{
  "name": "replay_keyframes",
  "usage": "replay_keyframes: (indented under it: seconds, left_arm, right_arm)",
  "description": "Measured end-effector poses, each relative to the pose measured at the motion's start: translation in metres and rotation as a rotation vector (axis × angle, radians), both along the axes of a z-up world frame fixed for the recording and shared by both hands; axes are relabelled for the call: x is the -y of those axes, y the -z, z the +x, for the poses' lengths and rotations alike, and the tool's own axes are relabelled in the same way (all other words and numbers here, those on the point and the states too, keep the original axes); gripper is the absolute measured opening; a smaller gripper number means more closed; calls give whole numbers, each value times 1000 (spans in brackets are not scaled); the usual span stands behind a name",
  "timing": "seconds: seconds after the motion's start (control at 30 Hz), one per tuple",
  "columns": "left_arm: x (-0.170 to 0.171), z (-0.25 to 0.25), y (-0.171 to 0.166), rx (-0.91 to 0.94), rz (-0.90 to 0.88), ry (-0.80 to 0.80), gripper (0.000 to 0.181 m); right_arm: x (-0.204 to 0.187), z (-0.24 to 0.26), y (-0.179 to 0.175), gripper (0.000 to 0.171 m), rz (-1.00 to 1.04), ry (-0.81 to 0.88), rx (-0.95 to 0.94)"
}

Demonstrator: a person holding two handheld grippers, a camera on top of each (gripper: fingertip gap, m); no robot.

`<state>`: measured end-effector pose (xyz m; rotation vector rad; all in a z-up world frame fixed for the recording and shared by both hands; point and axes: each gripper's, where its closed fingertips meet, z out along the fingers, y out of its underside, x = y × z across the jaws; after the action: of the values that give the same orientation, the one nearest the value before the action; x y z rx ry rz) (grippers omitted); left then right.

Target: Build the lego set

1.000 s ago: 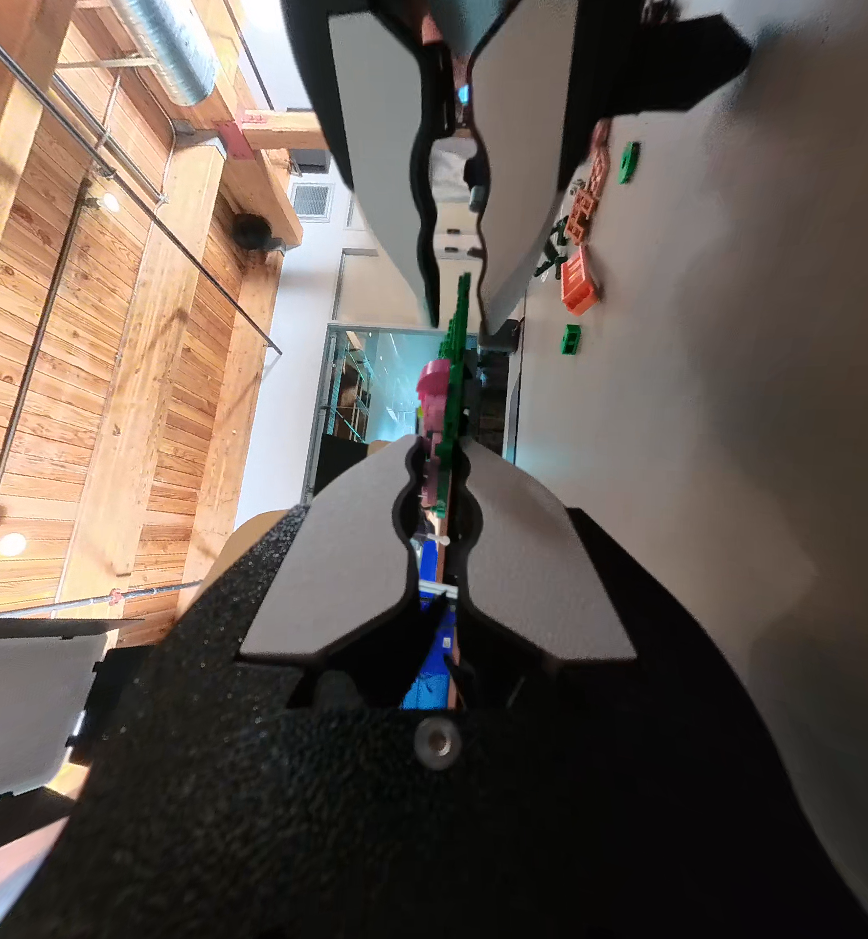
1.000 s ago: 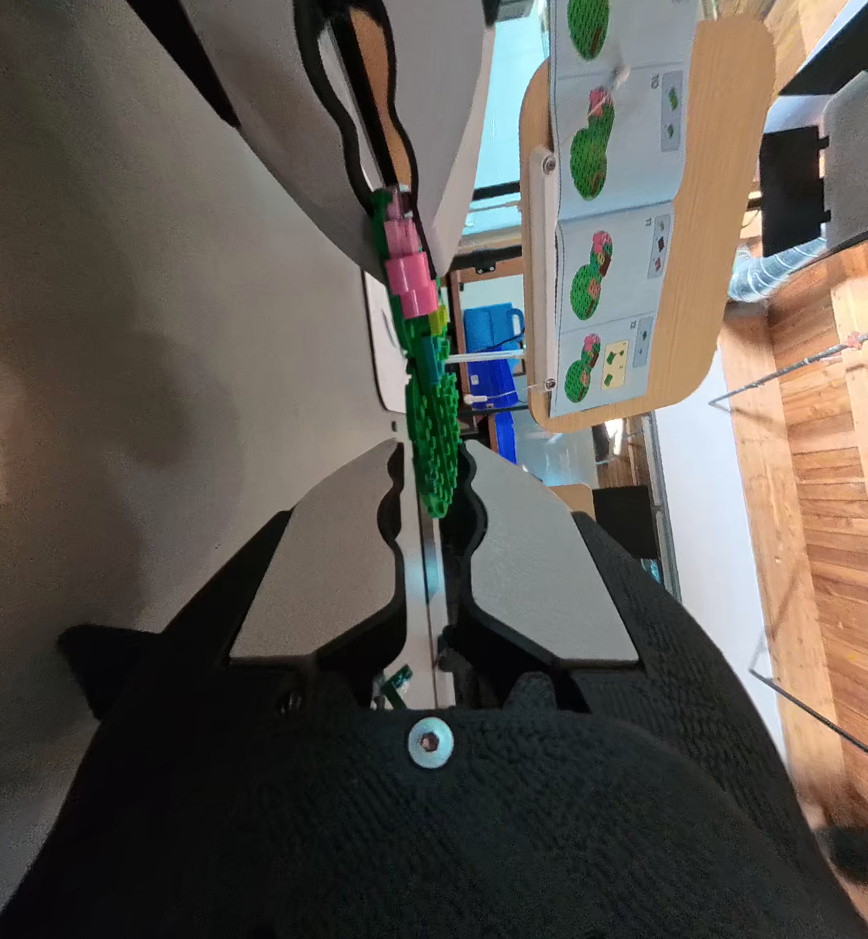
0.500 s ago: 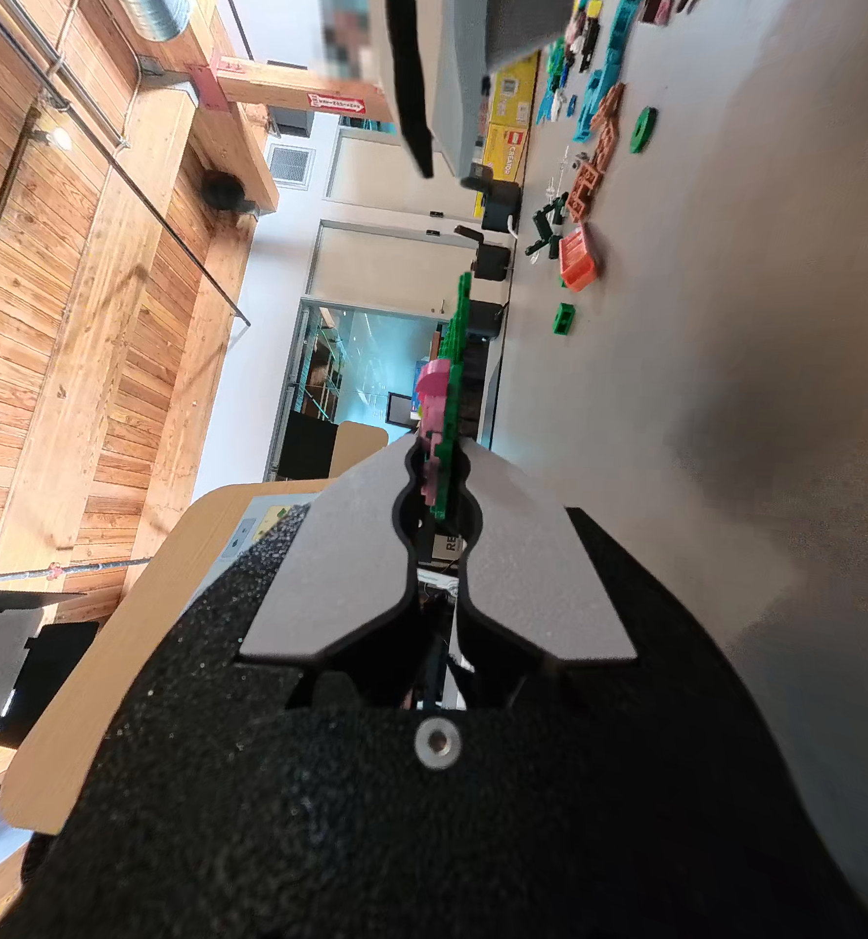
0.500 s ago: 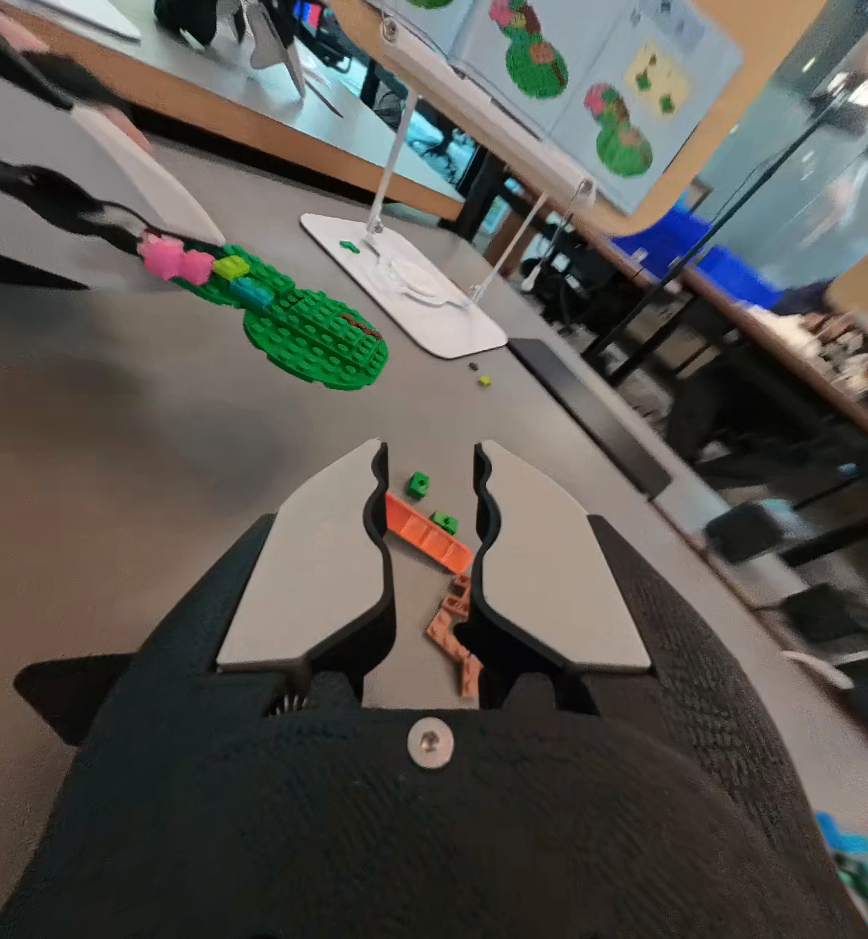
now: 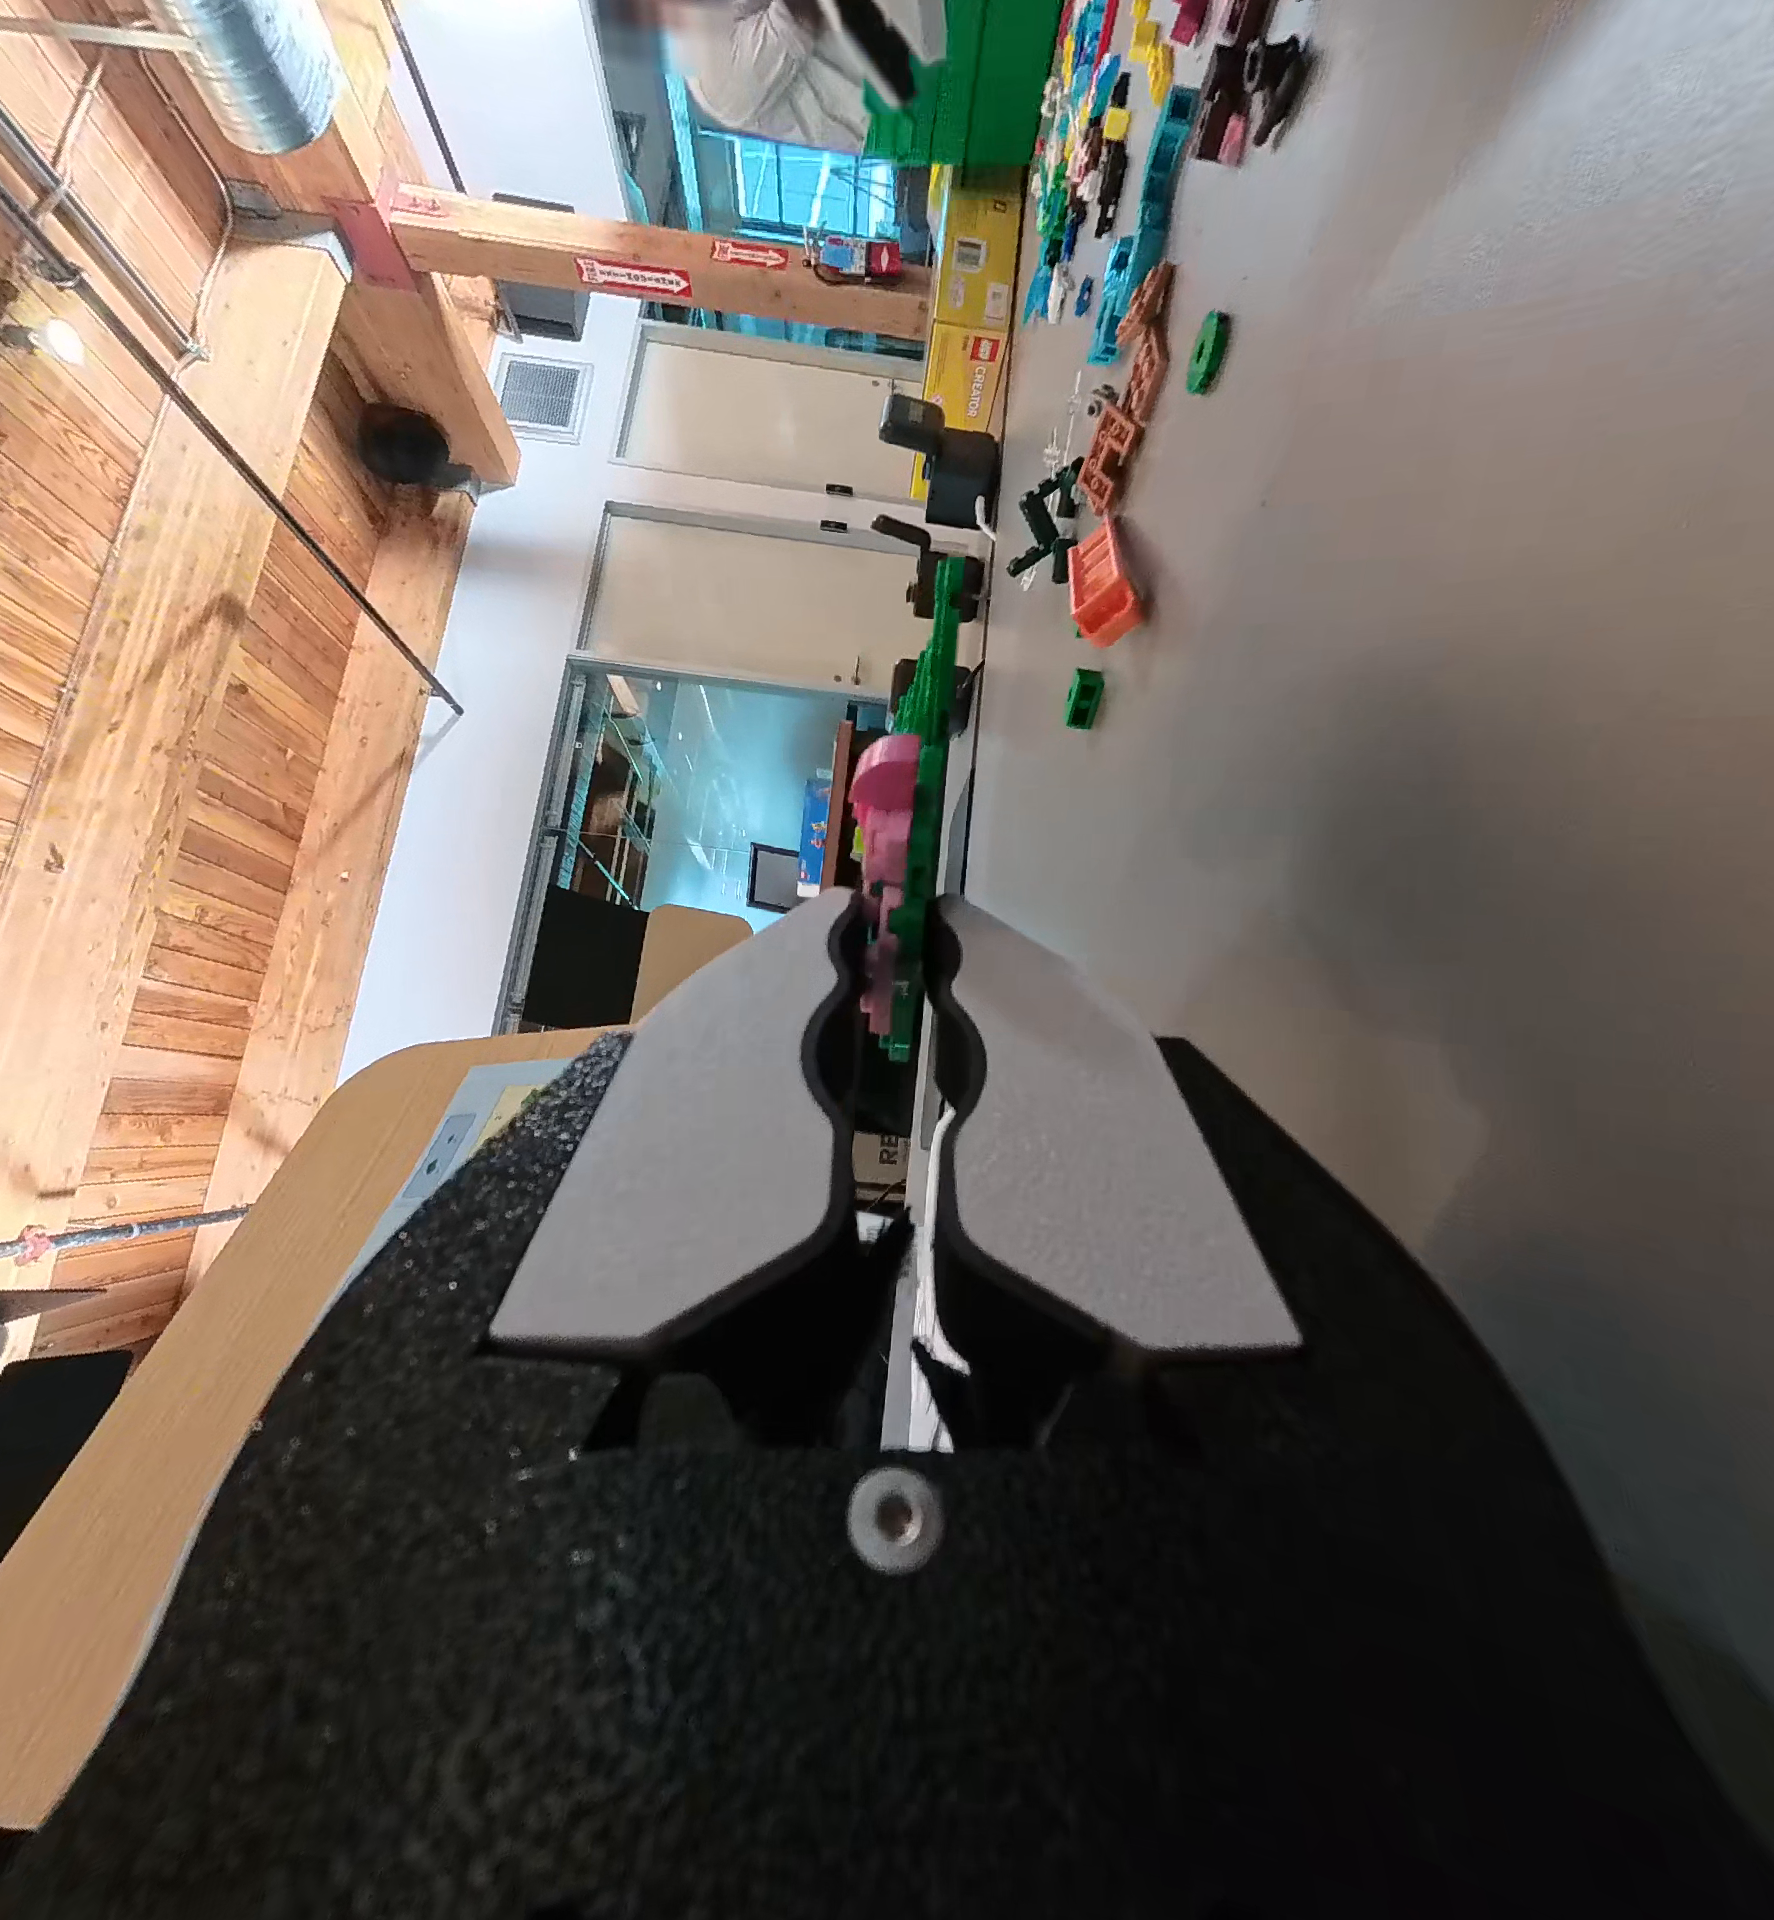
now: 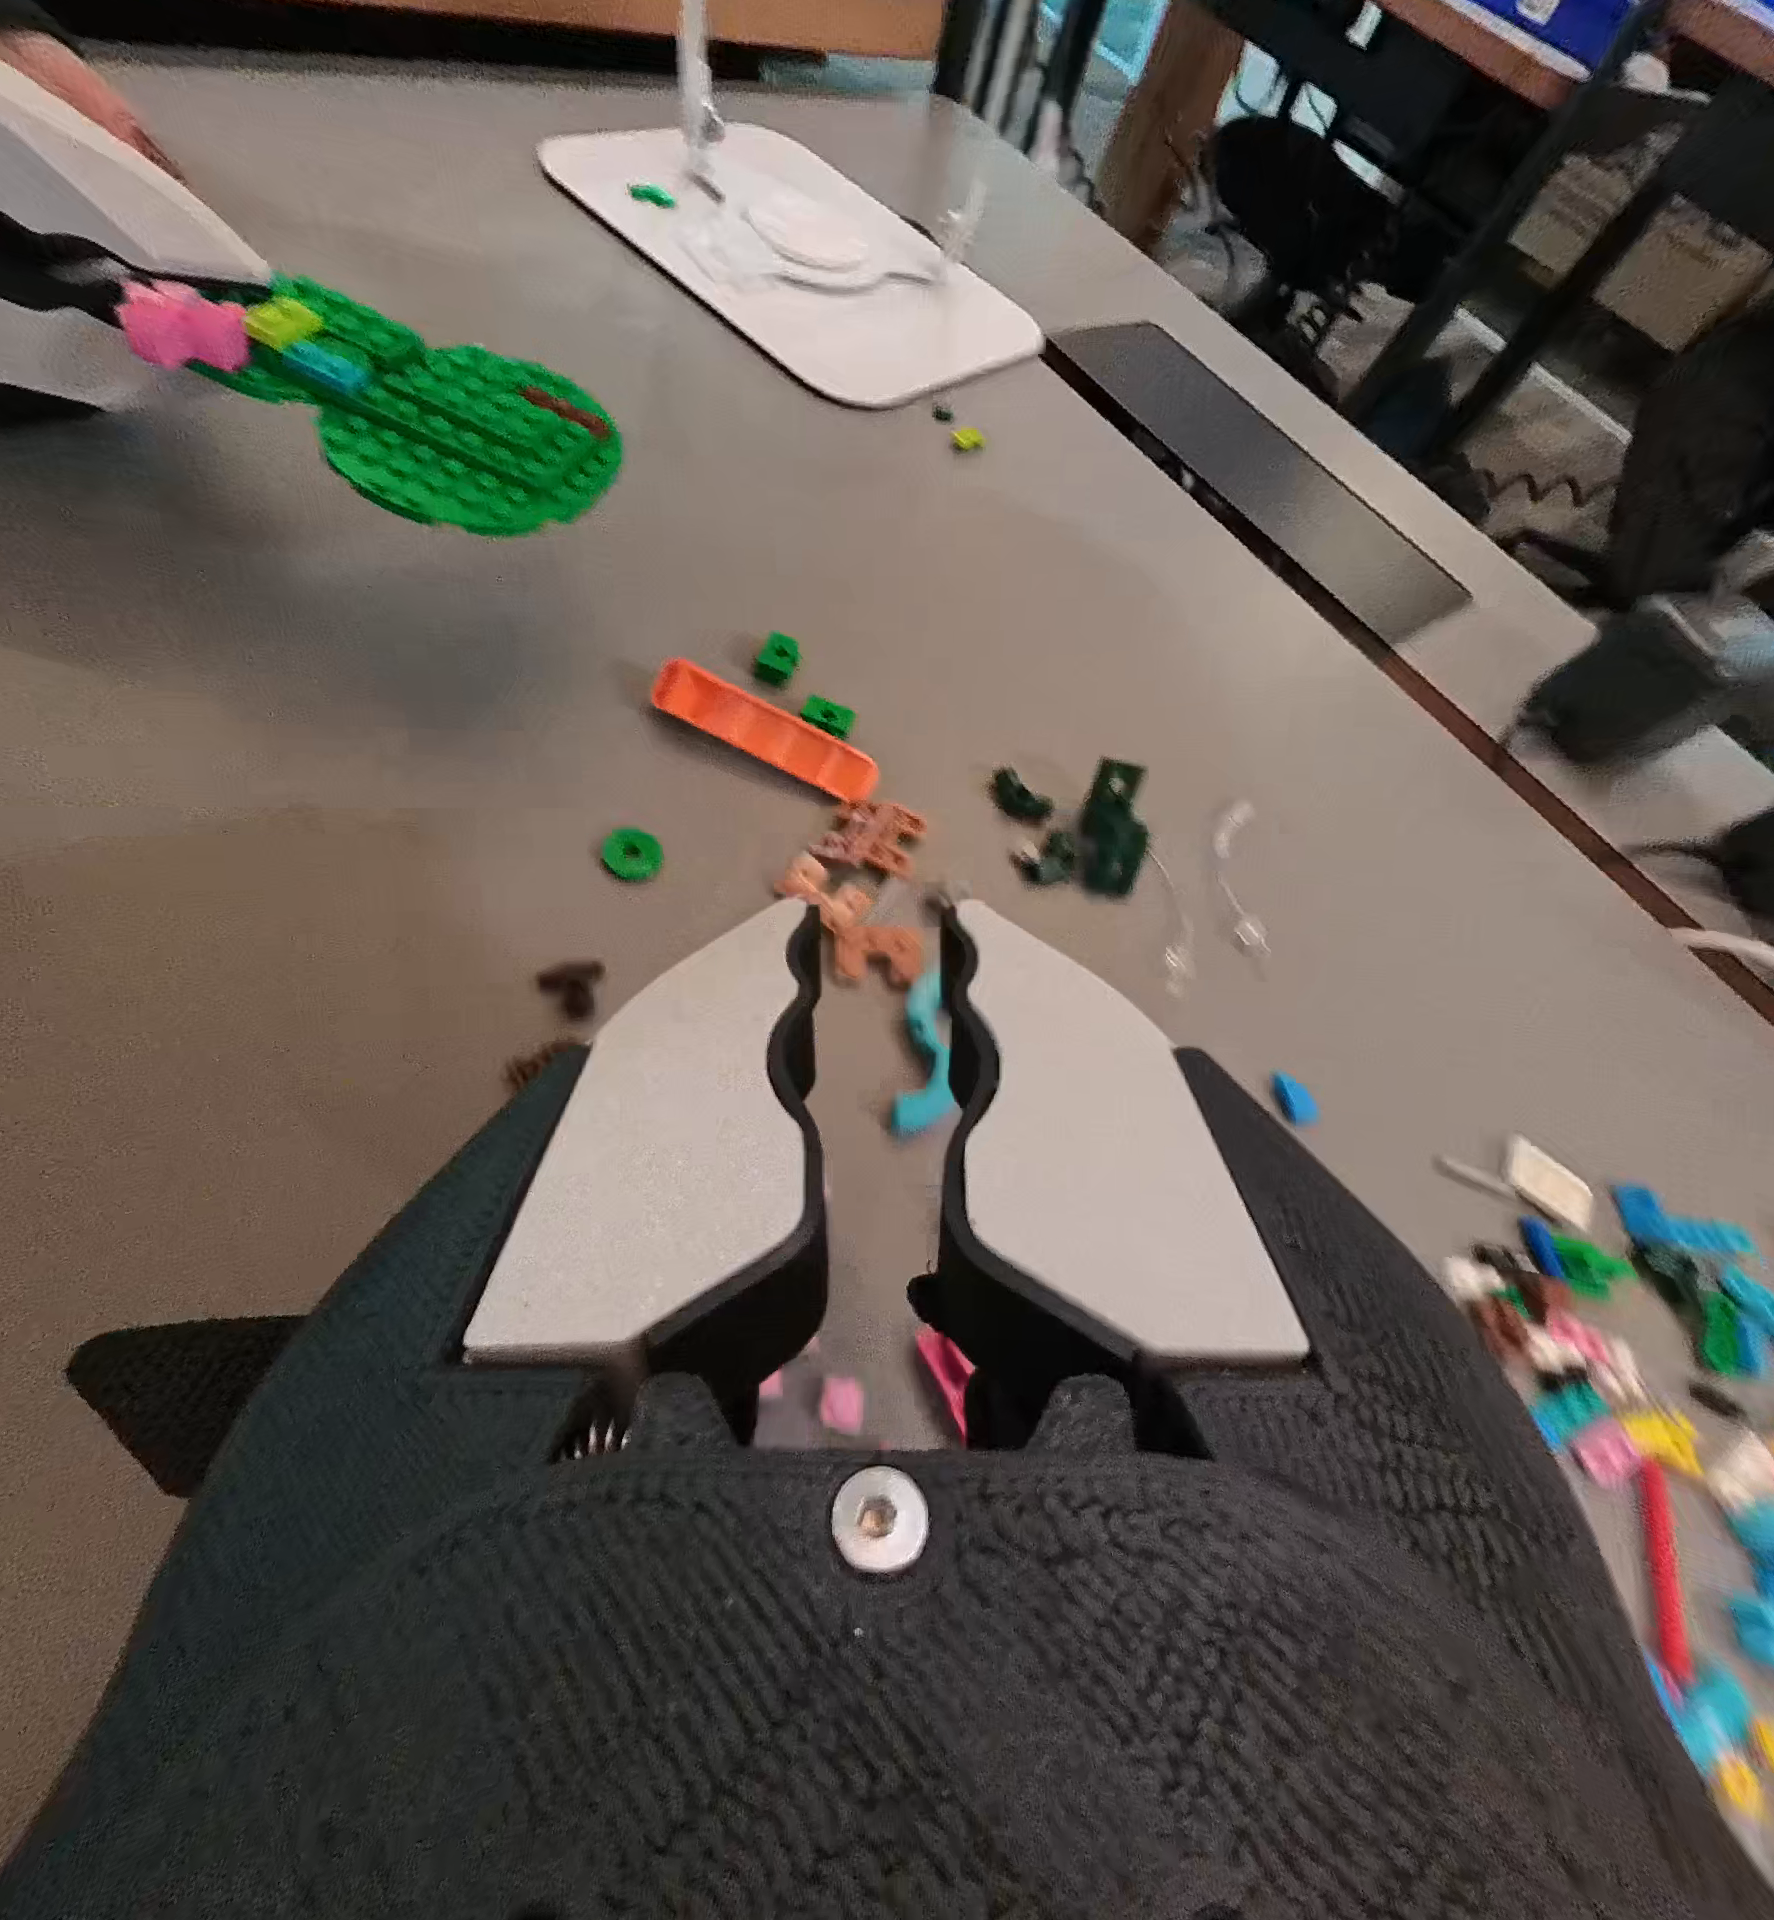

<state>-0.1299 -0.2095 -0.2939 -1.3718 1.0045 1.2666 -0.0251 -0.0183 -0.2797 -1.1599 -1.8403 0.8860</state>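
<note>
My left gripper [image 5: 893, 920] is shut on the green lego plate build [image 5: 919, 831], seen edge-on with pink bricks [image 5: 881, 800] on it, held above the grey table [image 5: 1485, 727]. In the right wrist view the same build [image 6: 447, 426] shows at upper left, flat, held at its pink end by the left gripper [image 6: 119, 286]. My right gripper [image 6: 878, 914] is open and empty, low over loose tan pieces [image 6: 862, 914] and a curved light blue piece [image 6: 919, 1060].
An orange long piece [image 6: 758, 727], small green bricks [image 6: 779, 657], a green round piece [image 6: 631, 854] and dark green parts [image 6: 1101, 831] lie ahead. A heap of mixed bricks [image 6: 1693, 1403] lies at right. A white stand base [image 6: 789, 260] sits at the back. The gap from one gripper's tips to the other's is roughly 20 centimeters. My left tips are about 25 centimeters from the curved light blue piece [image 6: 919, 1060], my right tips only 8 centimeters.
My right gripper has let go of the green build, pulled away and swung over the loose pieces. The left gripper still holds the build, with its view barely changed.
</note>
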Motion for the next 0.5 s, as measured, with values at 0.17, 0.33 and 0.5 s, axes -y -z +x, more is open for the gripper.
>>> replay_keyframes:
  seconds: [0.17,0.33,0.5]
  left_arm:
    - [0,1,2,-3,-7,8,9]
    - [0,4,2,-15,-8,19,9]
    - [0,7,4,-26,-15,31,9]
  right_arm:
    - [-53,42,2,11,0,120,99]
    - [-111,94,2,11,45,250,216]
    - [-152,136,9,19,24,320,363]
